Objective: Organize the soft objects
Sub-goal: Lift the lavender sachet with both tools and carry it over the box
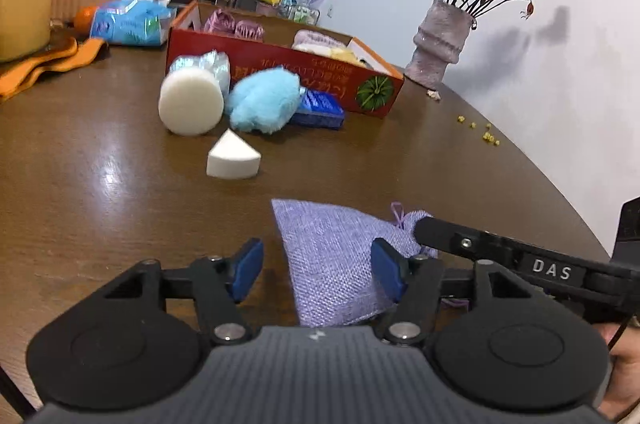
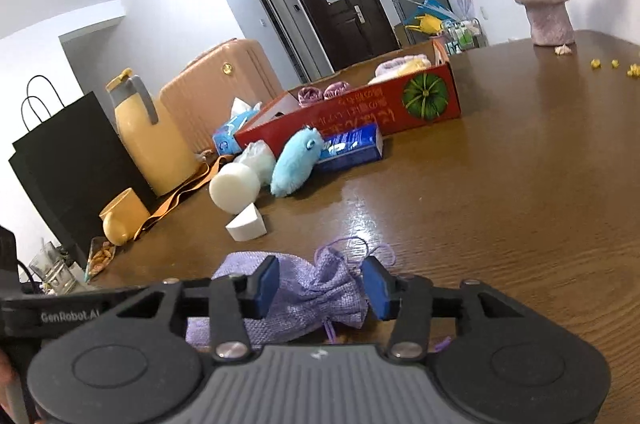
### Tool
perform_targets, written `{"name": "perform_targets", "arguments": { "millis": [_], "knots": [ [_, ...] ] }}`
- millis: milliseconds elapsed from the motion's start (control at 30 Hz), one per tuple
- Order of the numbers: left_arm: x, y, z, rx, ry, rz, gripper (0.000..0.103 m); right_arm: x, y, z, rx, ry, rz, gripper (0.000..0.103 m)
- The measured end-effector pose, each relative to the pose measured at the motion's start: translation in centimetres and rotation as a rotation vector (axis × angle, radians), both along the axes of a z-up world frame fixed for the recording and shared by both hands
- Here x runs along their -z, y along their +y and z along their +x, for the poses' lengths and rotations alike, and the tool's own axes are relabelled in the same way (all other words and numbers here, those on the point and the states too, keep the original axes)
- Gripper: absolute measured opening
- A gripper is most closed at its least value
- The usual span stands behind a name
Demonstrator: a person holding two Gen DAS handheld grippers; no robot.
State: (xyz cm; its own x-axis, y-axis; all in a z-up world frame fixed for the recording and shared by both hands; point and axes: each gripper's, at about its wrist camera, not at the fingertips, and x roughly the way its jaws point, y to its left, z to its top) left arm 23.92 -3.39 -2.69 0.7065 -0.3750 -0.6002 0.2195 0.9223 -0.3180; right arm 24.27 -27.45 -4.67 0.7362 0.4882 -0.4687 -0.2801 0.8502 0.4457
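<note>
Both grippers angle down over the coarse-weave lilac drawstring pouch (image 1: 332, 264). Left gripper (image 1: 316, 270) and right gripper (image 2: 320, 286): fingers apart, pads not pressing it.

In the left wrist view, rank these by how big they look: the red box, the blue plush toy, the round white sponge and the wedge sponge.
1. Red box
2. Blue plush toy and round white sponge: too alike to rank
3. Wedge sponge, smallest though nearest the camera

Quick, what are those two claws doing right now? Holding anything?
Left gripper: open, pouch between its fingers, not pinched.
Right gripper: open around the pouch's tied neck, not gripping.
</note>
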Motion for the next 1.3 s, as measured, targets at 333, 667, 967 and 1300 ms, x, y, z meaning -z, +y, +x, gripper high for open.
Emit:
{"name": "perform_targets", "arguments": {
  "millis": [333, 667, 967, 1300],
  "knots": [
    [0.6, 0.0, 0.4, 0.062, -0.008, -0.044, 0.011, 0.6, 2.5, 0.3, -0.026, -0.025, -0.159, 0.02],
    [-4.4, 1.1, 4.3, 0.098, -0.133, -0.081, 0.008, -5.1, 2.2, 2.8, -0.029, -0.156, -0.138, 0.01],
    [-9.0, 3.3, 22.2, 0.015, -0.088, -0.014, 0.008, -10.7, 5.6, 21.8, -0.056, -0.123, -0.082, 0.009],
    [-4.3, 4.9, 30.7, -0.077, -0.013, 0.231, 0.013, -4.4, 11.2, 34.0, -0.078, 0.116, -0.118, 0.011]
  ]
}}
